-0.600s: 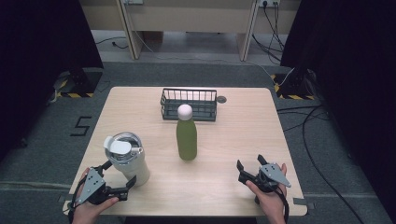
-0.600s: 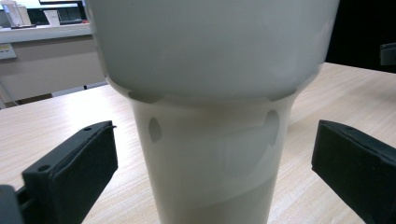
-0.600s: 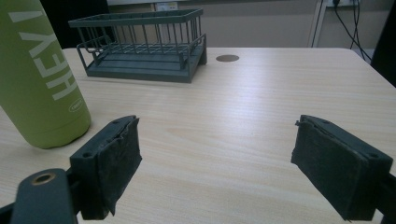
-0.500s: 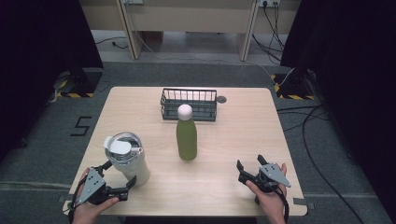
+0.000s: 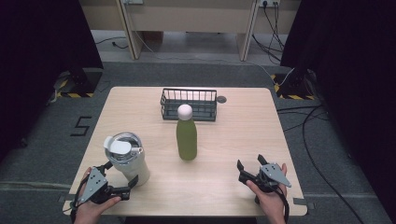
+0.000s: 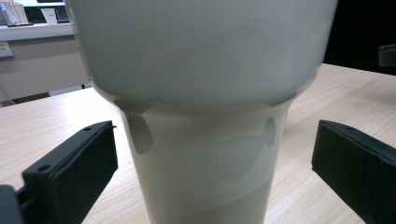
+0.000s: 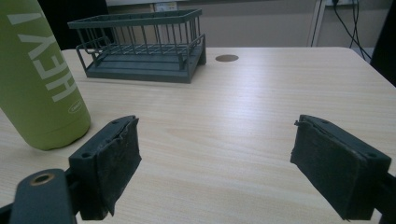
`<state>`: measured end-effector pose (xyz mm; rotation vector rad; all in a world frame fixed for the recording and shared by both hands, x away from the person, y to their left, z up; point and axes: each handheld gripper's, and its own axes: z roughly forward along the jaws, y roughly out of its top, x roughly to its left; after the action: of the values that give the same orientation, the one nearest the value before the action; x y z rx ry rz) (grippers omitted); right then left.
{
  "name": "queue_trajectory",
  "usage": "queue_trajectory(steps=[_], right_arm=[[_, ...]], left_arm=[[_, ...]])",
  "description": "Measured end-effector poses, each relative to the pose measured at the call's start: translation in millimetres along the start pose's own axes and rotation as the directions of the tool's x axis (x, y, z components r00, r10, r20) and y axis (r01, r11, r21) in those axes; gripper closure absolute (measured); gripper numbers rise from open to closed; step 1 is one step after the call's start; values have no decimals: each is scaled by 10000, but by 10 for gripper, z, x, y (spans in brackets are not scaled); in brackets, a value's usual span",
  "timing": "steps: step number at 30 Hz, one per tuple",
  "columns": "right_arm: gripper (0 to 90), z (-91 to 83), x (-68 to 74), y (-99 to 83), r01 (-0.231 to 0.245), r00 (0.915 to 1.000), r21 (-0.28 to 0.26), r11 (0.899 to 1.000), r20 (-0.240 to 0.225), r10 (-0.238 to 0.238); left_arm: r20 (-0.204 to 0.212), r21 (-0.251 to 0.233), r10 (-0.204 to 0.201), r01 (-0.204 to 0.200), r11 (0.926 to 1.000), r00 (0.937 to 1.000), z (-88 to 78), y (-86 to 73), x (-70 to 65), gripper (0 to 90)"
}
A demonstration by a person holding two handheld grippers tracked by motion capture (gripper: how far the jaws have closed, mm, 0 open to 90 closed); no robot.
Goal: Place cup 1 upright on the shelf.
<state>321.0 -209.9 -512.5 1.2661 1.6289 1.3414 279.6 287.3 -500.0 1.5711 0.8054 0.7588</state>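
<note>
Left gripper (image 5: 122, 176): I've spread its jaws around the pale grey steel tumbler (image 6: 201, 121), ready to clamp.
Right gripper (image 5: 248, 171): released, resting clear.

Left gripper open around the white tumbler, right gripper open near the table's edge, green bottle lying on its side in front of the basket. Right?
Not quite. The green bottle stands upright, as the high view shows. The rest holds: the left gripper is open around the white tumbler, the right gripper is open, and the basket sits behind the bottle.
</note>
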Motion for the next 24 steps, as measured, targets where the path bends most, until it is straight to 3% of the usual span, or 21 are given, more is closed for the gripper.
queue_trajectory(steps=[17,24], right_arm=[[150,9,-5,-4,-22,10000,84,10000,-34,22],[151,16,-6,-10,-42,10000,141,9999,-57,43]], left_arm=[[-84,-38,-89,89,10000,9999,217,19,43,0],[-103,11,-16,16,10000,9999,304,4,42,83]])
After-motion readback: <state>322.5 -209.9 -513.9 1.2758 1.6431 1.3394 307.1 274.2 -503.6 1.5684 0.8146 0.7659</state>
